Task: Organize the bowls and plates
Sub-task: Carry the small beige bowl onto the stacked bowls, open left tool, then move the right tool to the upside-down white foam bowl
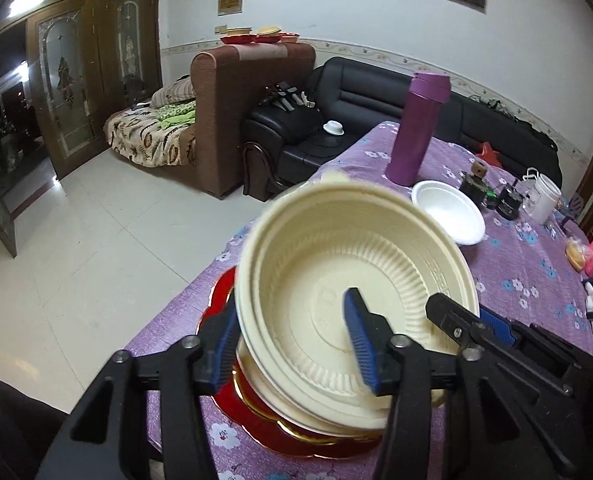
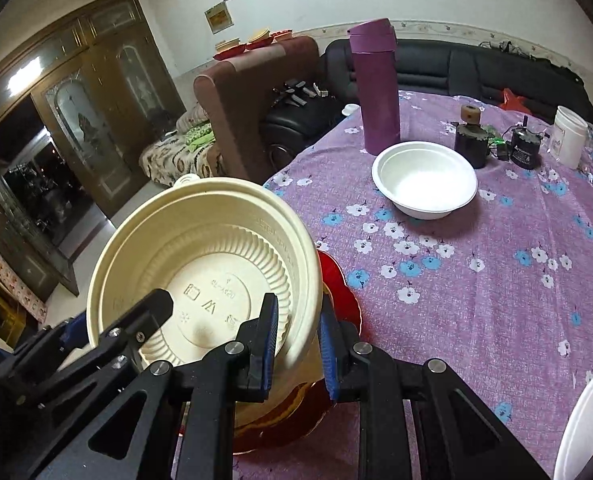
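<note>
Right gripper (image 2: 294,346): clamped on the rim of the cream bowl (image 2: 200,276), one blue pad inside, one outside.
Left gripper (image 1: 292,344): jaws apart astride the bowl's opposite rim, pads not pressing.
Cream bowl: tilted, just above a stack of cream dishes on the red plate (image 1: 224,404).
White bowl (image 2: 424,178): farther along the purple floral tablecloth (image 2: 476,300), beside the purple flask (image 2: 376,88).

Ahead and left of the tool, a brown armchair (image 1: 232,120) backs onto a black leather sofa (image 1: 376,108) along the white wall (image 1: 376,28). Pale floor tiles (image 1: 96,240) reach a dark wooden cabinet (image 1: 76,80).
</note>
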Demonstrator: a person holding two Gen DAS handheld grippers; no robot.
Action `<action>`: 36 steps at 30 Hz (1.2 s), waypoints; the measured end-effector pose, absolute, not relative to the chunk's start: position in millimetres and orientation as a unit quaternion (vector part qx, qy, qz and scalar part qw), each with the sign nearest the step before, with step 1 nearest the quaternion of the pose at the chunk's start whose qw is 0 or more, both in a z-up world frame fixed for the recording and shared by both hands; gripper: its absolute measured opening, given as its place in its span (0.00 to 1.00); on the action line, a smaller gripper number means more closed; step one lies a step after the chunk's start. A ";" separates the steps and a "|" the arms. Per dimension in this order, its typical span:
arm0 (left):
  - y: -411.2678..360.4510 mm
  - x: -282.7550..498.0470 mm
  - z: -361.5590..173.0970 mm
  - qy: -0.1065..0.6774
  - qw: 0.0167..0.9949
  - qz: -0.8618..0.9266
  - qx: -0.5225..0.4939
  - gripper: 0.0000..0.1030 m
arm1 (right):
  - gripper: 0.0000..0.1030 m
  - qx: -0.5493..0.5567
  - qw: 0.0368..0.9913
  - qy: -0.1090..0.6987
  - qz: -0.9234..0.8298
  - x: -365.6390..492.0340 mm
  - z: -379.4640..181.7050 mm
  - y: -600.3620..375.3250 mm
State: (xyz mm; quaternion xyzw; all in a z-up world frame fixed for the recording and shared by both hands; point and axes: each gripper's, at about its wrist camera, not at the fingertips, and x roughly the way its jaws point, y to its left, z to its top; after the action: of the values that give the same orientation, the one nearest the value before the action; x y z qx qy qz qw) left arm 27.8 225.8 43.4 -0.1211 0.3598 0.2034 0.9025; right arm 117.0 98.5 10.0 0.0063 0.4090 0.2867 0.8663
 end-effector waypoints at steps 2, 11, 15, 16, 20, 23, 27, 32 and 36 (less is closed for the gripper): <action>229.7 24.2 45.2 0.351 0.903 0.210 -0.130 0.59 | 0.24 0.005 0.869 0.406 0.283 117.8 9.0 99.5; 233.4 5.1 49.8 0.326 0.907 0.221 -0.150 0.74 | 0.54 0.032 0.880 0.385 0.276 117.4 13.9 86.7; 219.1 1.3 56.2 0.312 0.913 0.235 -0.121 0.79 | 0.59 0.031 0.893 0.365 0.263 107.0 21.6 74.4; 214.2 -1.0 58.1 0.309 0.914 0.236 -0.114 0.80 | 0.62 0.034 0.895 0.361 0.259 104.2 22.3 70.0; 199.2 -5.4 60.3 0.311 0.916 0.234 -0.098 0.81 | 0.70 0.044 0.906 0.346 0.241 92.7 23.7 47.0; 184.8 -7.7 61.2 0.318 0.917 0.224 -0.085 0.81 | 0.72 0.055 0.907 0.348 0.231 86.0 21.2 29.9; 161.9 -12.7 66.2 0.318 0.922 0.210 -0.064 0.81 | 0.73 0.076 0.906 0.354 0.219 78.3 17.2 6.9; 135.1 -17.5 72.5 0.315 0.928 0.193 -0.041 0.82 | 0.74 0.105 0.905 0.360 0.201 70.3 12.1 -29.0; 114.1 -18.8 75.5 0.315 0.932 0.178 -0.025 0.84 | 0.74 0.126 0.905 0.360 0.187 63.7 11.2 -56.3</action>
State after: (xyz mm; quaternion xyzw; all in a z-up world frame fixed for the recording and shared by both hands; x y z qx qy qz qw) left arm -18.8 114.1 75.5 -0.0250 0.3155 0.1781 0.9317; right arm 63.7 -56.3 11.2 0.1260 0.3596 0.1874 0.9054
